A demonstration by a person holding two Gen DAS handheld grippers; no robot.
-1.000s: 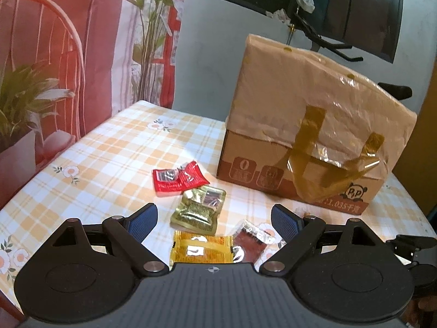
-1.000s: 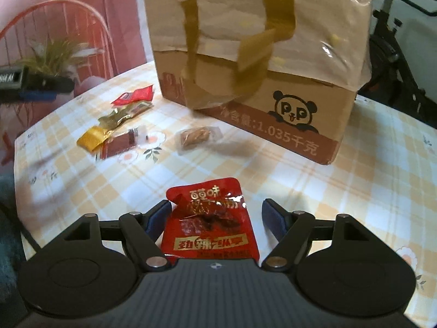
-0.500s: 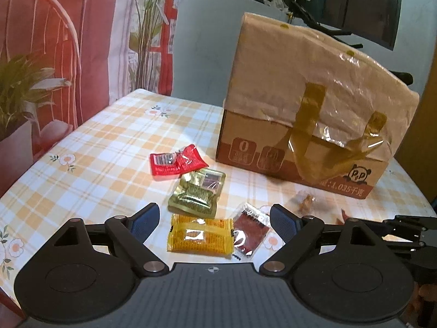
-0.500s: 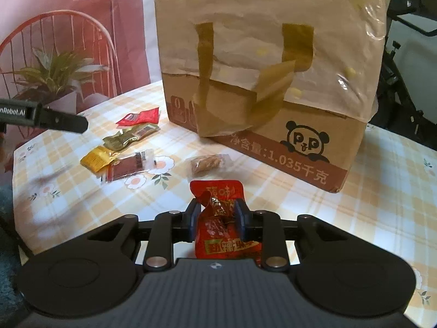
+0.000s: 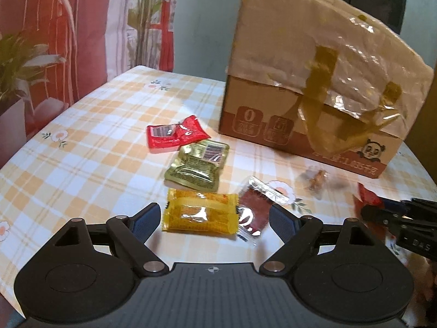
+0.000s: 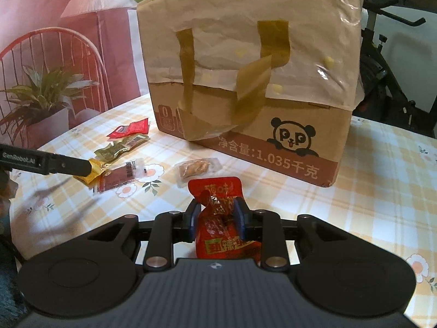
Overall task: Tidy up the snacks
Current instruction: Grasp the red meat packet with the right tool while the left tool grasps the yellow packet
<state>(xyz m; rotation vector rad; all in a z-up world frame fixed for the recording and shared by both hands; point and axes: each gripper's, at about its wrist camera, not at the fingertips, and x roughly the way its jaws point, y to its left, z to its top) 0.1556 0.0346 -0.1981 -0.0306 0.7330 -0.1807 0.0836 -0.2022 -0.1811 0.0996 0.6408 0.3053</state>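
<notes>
My right gripper [image 6: 215,213] is shut on a red snack packet [image 6: 218,205], crumpled between the pads just above the checked tablecloth. My left gripper [image 5: 211,216] is open, low over the table, with a yellow packet [image 5: 199,213] and a dark red clear-wrapped packet [image 5: 255,205] lying between its fingers, untouched. Beyond them lie a green packet [image 5: 198,166] and a small red packet [image 5: 174,135]. A clear-wrapped brown snack [image 5: 315,179] lies near the box; in the right wrist view it [image 6: 196,167] sits just past the held packet.
A large cardboard box [image 5: 314,82] covered with paper and tape stands at the back of the table [image 5: 82,164]. A potted plant [image 6: 41,101] and red wire chair stand beyond the left edge. An exercise bike [image 6: 387,54] is behind the box.
My right gripper closed on the red packet and crumpled it. My left gripper sank lower and closer, so the yellow and dark red packets now lie between its fingers.
</notes>
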